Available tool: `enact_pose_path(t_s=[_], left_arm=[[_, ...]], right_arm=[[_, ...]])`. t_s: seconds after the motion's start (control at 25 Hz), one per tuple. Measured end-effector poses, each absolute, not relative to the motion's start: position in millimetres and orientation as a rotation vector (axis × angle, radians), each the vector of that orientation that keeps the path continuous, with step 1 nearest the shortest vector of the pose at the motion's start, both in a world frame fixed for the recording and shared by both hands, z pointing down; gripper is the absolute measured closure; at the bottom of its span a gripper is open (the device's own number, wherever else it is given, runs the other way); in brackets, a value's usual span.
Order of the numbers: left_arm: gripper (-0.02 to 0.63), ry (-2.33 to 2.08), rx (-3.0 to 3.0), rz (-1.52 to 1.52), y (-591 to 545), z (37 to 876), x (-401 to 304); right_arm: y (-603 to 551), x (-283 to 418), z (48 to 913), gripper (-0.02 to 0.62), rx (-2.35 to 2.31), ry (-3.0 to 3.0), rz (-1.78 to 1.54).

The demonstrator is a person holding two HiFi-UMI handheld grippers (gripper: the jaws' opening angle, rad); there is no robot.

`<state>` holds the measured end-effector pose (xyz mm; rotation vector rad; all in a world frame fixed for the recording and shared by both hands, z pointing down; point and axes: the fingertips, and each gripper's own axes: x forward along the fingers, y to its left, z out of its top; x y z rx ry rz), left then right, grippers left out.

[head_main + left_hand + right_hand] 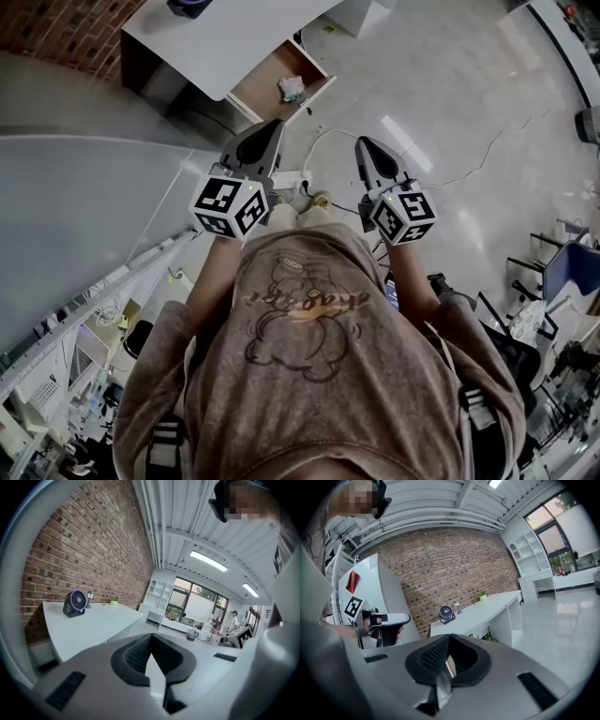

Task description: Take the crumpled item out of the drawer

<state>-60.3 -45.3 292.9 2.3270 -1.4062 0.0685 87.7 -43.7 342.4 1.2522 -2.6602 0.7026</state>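
Note:
A crumpled white item (292,88) lies in the open wooden drawer (267,84) of a white desk (220,37), far ahead of me across the floor. I hold both grippers close to my chest, well away from the drawer. My left gripper (267,136) points toward the drawer, jaws shut with nothing between them. My right gripper (367,150) is beside it, also shut and empty. The left gripper view shows the closed jaws of the left gripper (151,638) with the desk (93,620) beyond. In the right gripper view, the right gripper (449,639) faces the desk (487,609).
A small purple fan (75,603) stands on the desk by the brick wall (79,541). A white cable (441,178) and a power strip (286,178) lie on the shiny floor. Chairs and clutter (553,281) stand at the right, shelves (56,356) at the left.

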Motion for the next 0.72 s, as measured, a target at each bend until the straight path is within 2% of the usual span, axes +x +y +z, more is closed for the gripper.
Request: enact_pose_path(t_s=[0.72], left_arm=[[0.598, -1.272, 2.338, 0.133, -111.8, 368.6, -83.5]], right_arm=[[-78.0, 56.3, 405.4, 0.598, 1.315, -2.568, 0.743]])
